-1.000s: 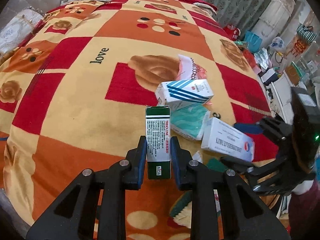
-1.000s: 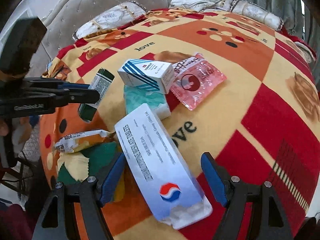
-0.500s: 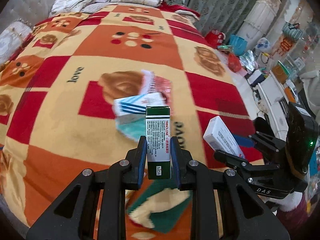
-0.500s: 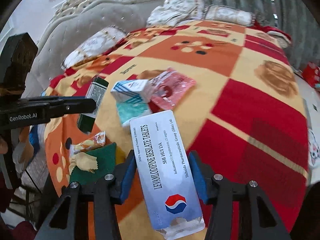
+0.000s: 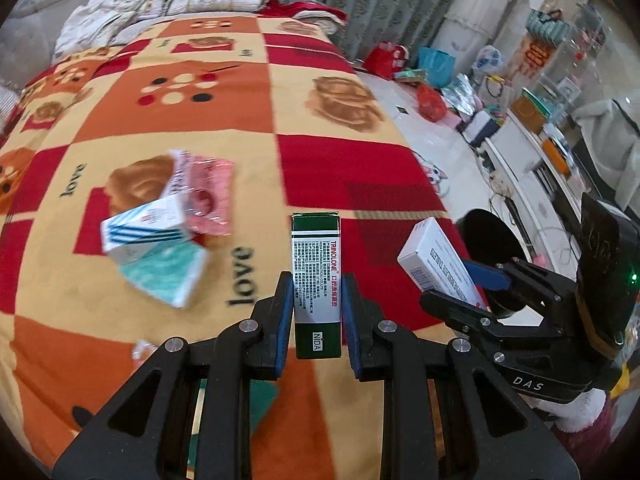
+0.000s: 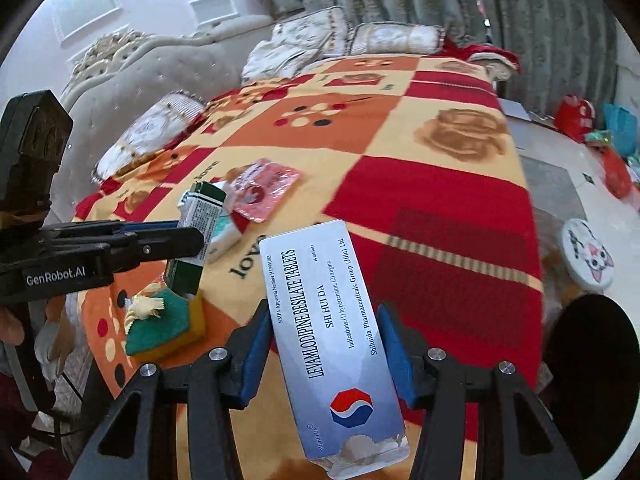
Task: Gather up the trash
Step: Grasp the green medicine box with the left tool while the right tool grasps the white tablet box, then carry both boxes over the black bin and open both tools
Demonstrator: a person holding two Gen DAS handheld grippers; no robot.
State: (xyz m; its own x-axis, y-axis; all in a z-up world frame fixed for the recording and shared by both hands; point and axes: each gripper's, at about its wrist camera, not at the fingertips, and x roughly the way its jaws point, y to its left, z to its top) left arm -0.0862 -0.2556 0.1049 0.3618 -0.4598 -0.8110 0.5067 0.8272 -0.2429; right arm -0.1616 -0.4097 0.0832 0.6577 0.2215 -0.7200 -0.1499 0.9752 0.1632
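Note:
My left gripper [image 5: 316, 312] is shut on a green and white medicine box [image 5: 316, 264], held upright above the blanket. My right gripper [image 6: 326, 344] is shut on a long white tablet box [image 6: 332, 320] with a torn near end; its blue pads press both long sides. Each gripper shows in the other's view: the right gripper [image 5: 472, 288] beside a round black bin [image 5: 492, 256], and the left gripper [image 6: 188, 240] at the left. On the bed lie a blue-striped white box [image 5: 140, 228], a teal tissue pack [image 5: 168, 276] and a pink wrapper [image 5: 208, 196].
The patterned blanket [image 5: 328, 168] covers the bed, with pillows [image 6: 384, 40] at its head. A green and yellow sponge [image 6: 168, 320] sits near the bed's front edge. The black bin [image 6: 592, 340] stands off the bed's right side, beside a round cat-print lid [image 6: 588, 256] and cluttered shelves [image 5: 532, 120].
My right gripper closed on the tablet box and lifted it off the blanket. Both grippers then swung right toward the bed's edge and the black bin, each carrying its box.

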